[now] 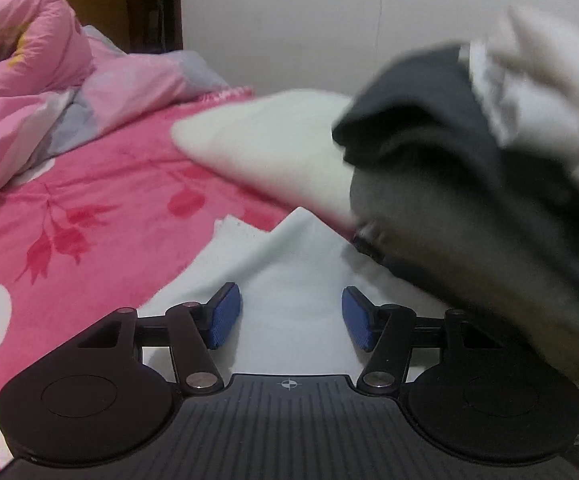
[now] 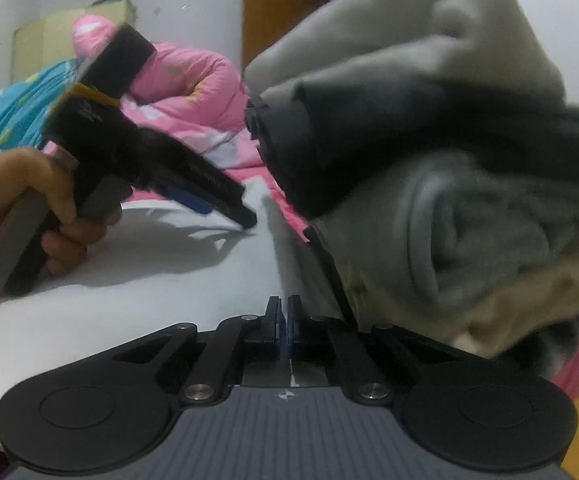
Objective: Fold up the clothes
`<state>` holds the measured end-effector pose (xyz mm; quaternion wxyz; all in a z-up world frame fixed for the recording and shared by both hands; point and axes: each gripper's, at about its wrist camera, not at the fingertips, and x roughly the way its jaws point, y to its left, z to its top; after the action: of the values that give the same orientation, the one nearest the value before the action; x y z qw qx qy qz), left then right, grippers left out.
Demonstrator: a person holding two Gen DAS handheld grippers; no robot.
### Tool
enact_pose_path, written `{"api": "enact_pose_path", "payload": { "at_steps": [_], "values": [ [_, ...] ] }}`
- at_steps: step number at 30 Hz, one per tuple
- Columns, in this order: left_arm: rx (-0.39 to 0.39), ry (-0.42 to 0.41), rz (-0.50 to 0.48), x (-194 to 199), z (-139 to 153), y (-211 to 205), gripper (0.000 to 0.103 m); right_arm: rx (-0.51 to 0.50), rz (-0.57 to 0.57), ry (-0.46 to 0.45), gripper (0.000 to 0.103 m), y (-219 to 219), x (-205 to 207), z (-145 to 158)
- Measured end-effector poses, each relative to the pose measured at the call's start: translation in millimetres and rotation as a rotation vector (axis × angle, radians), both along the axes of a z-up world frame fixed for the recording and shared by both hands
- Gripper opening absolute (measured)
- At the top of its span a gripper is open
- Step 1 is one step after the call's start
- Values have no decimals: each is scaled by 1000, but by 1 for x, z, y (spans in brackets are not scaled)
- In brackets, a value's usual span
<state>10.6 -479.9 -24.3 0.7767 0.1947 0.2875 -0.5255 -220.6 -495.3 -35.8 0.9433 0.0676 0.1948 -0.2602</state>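
**Now: right jaws shut at the white garment's fold**

My right gripper [image 2: 283, 320] has its jaws closed, seemingly on a fold of the white garment [image 2: 149, 272]; my left gripper [image 1: 291, 316] hangs open above it. The stack of folded clothes [image 2: 429, 168] alongside could topple if bumped. Everything lies on a pink floral bed [image 1: 89, 208], quilt [image 1: 29, 72] heaped behind.

I see a spread garment [image 2: 137, 280] on the bed [image 1: 89, 200], a clothes pile [image 2: 449, 180] right of it, a quilt [image 1: 21, 60] behind.
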Motion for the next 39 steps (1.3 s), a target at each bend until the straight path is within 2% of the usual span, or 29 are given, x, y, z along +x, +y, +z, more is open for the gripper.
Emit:
{"api": "enact_pose_path", "payload": {
  "at_steps": [4,7,8,9,11,13,15,18,21,25,28,31,34,36,38,39],
  "values": [
    [-28,-39,-10,-2,7,2,57,47,-43,-35,1,1,-5,6],
    [-106,-50,-4,-1,17,7,58,-29,-103,-72,2,17,-20,20],
    [-121,-54,9,0,18,6,58,-27,-129,-60,2,17,-24,15],
    [-105,-50,24,2,16,1,58,-21,-155,-46,2,18,-27,10],
    [-17,1,35,10,2,-14,60,-14,-182,-31,2,18,-32,0],
    [-19,17,36,14,-2,-16,61,-10,-181,-31,2,19,-34,-11],
    [-53,42,45,19,7,-7,60,-31,-176,-16,3,24,-34,-3],
    [-116,17,91,26,27,22,60,31,-168,-53,3,26,-53,7],
    [-170,-36,115,29,49,69,61,54,-156,-78,5,36,-71,14],
    [-186,-46,45,3,60,132,61,59,-17,-66,5,60,-76,16],
    [-153,-66,-44,-34,51,165,62,24,50,-14,6,74,-65,10],
    [-95,-69,-114,-67,28,180,63,34,61,45,9,74,-48,1],
    [-79,-132,-80,-85,16,193,63,26,51,77,10,77,-46,7],
    [-119,-111,-72,-90,15,204,66,20,63,49,10,81,-43,20],
    [-162,-86,-64,-95,15,216,73,24,92,48,11,82,-42,22],
    [-138,-88,-54,-99,9,216,74,23,104,57,13,83,-41,21]
  ]
}}
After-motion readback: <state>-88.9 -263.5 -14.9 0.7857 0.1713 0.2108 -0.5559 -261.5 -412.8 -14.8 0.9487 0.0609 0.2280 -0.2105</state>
